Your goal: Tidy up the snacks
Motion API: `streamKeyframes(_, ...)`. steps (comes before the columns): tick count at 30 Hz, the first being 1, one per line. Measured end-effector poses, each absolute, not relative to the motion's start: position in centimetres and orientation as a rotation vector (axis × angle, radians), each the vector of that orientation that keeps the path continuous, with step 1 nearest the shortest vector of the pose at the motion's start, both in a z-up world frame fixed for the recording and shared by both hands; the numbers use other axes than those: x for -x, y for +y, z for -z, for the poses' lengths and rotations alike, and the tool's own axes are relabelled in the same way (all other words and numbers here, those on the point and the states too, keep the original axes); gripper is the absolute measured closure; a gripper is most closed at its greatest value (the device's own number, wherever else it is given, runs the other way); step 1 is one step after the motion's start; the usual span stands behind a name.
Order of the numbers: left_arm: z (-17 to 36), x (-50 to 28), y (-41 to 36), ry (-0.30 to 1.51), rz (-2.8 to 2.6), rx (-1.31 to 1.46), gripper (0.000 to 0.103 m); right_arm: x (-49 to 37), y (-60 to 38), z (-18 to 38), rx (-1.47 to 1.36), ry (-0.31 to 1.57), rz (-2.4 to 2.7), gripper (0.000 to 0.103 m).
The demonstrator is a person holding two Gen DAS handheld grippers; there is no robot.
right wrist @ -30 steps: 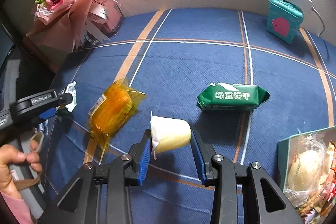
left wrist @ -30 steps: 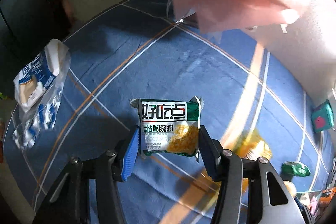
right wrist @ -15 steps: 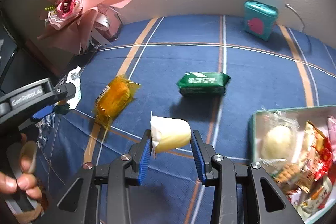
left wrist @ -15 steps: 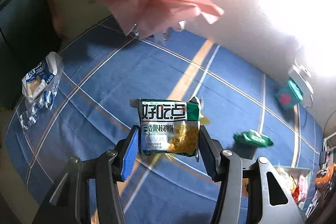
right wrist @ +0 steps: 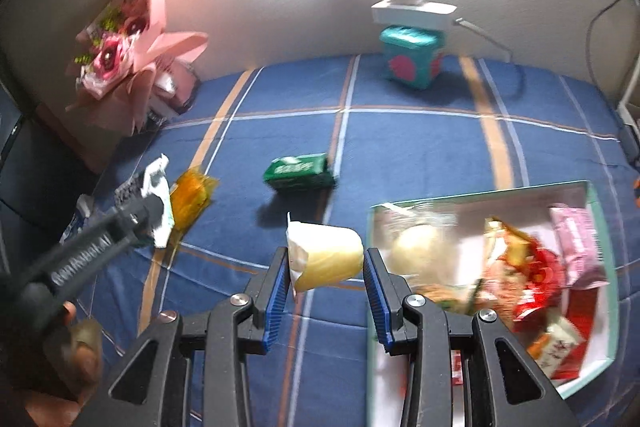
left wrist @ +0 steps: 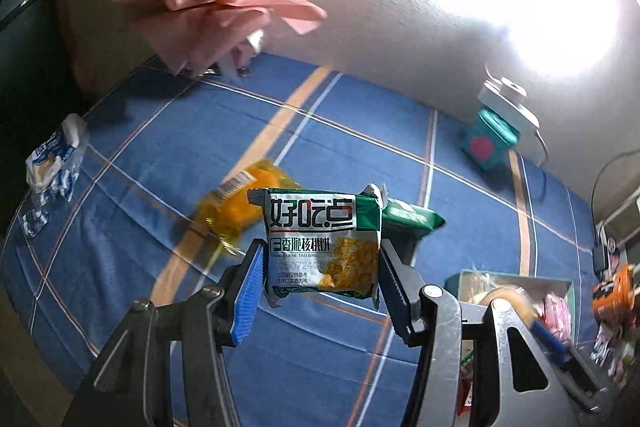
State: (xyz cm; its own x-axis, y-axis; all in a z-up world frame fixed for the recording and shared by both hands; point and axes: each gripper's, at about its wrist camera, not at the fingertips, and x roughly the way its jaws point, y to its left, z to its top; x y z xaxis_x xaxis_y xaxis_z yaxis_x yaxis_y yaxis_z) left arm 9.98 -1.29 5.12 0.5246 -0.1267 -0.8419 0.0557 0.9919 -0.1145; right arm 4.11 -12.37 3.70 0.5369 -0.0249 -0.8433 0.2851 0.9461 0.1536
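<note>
The left gripper (left wrist: 322, 269) has its blue ribbed fingers (left wrist: 250, 297) closed partway on the sides of a flat, glossy green-and-white biscuit packet (left wrist: 322, 241) with crimped ends, held upright above the tabletop (left wrist: 360, 147), which is draped in a blue cloth crossed by orange and white stripes. Behind it on the cloth lie a crinkly amber cellophane-wrapped cake (left wrist: 240, 205) and a green pillow-shaped packet (left wrist: 410, 221), well apart from a blue-and-white plastic bag (left wrist: 52, 163) at the left edge.

The right gripper (right wrist: 326, 271) has its fingers (right wrist: 276, 293) clamped on a small rounded jelly cup (right wrist: 326, 255), pale yellow with a white foil lid, carried on its side in the air just beside the left rim of a shallow rectangular teal box (right wrist: 600, 267). The box holds a mix of shiny wrapped snacks.

A pink paper-wrapped bouquet (right wrist: 128, 55) and a teal carton (right wrist: 412, 57) stand by the rough white wall (right wrist: 280, 7).
</note>
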Motion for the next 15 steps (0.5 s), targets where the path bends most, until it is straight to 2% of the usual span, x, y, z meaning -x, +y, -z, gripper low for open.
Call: streamKeyframes(15, -7.5, -6.8, -7.6, 0.937, 0.273, -0.002, 0.047, -0.1, -20.7, -5.9, -0.416, 0.912, 0.344, 0.063)
